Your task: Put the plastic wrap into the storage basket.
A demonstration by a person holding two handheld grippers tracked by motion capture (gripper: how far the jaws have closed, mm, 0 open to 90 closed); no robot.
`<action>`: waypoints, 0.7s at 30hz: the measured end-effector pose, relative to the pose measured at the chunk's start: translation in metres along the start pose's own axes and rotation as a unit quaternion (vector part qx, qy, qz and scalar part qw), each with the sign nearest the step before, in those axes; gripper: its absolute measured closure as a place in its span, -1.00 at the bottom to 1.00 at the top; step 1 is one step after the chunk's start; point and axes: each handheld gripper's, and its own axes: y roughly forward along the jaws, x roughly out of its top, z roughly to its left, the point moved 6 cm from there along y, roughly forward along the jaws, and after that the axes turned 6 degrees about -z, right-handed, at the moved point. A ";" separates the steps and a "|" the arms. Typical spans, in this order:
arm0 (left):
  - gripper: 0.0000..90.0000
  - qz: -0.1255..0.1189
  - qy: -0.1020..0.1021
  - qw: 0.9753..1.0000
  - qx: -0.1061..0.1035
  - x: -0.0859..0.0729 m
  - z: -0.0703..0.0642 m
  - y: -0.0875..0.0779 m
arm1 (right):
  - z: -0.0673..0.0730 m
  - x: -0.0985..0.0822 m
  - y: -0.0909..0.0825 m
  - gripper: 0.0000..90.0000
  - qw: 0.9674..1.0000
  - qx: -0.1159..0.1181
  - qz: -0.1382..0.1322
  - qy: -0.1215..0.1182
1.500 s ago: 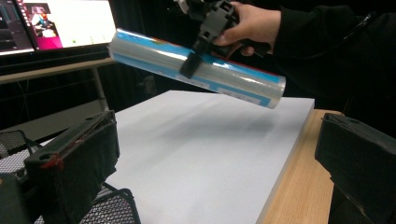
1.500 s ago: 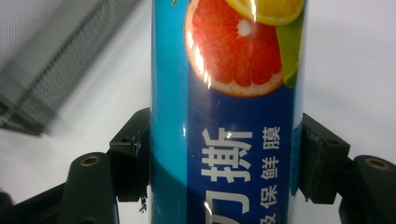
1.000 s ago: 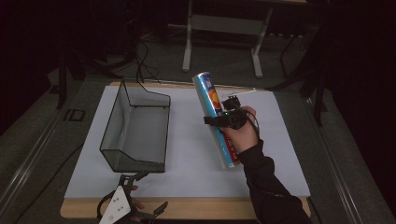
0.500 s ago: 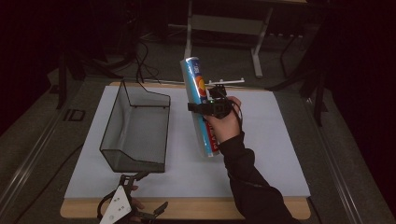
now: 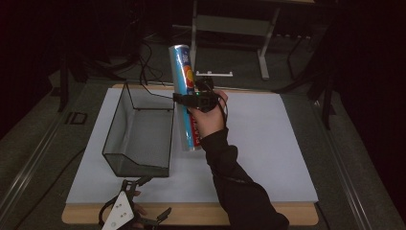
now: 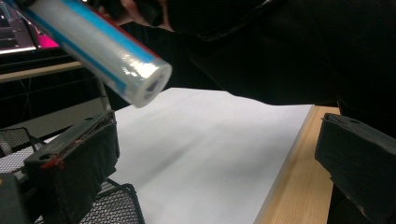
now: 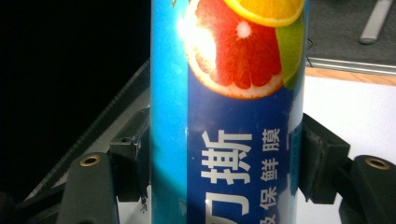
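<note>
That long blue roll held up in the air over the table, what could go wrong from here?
The right gripper clamps the roll near its middle, on glossy wrapping, and the roll is tilted; it might slide through the jaws and drop onto the white sheet. Its lower end hangs close to the wire basket, so it could knock the basket's rim and shift it.
</note>
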 end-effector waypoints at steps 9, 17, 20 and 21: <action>-0.99 -0.003 -0.003 1.000 0.020 0.002 -0.001 -0.001 | 0.022 -0.003 0.030 -0.29 1.000 0.006 -0.016 0.006; -0.99 -0.007 0.000 0.999 0.032 0.002 0.002 -0.004 | 0.044 -0.009 0.053 -0.29 0.998 0.013 -0.046 0.028; -0.99 -0.008 0.004 1.000 0.030 0.002 0.001 -0.004 | 0.049 -0.015 0.061 -0.29 0.998 0.014 -0.052 0.031; -0.99 -0.007 0.004 1.000 0.028 0.002 0.001 -0.004 | 0.050 -0.018 0.063 -0.29 0.998 0.012 -0.055 0.033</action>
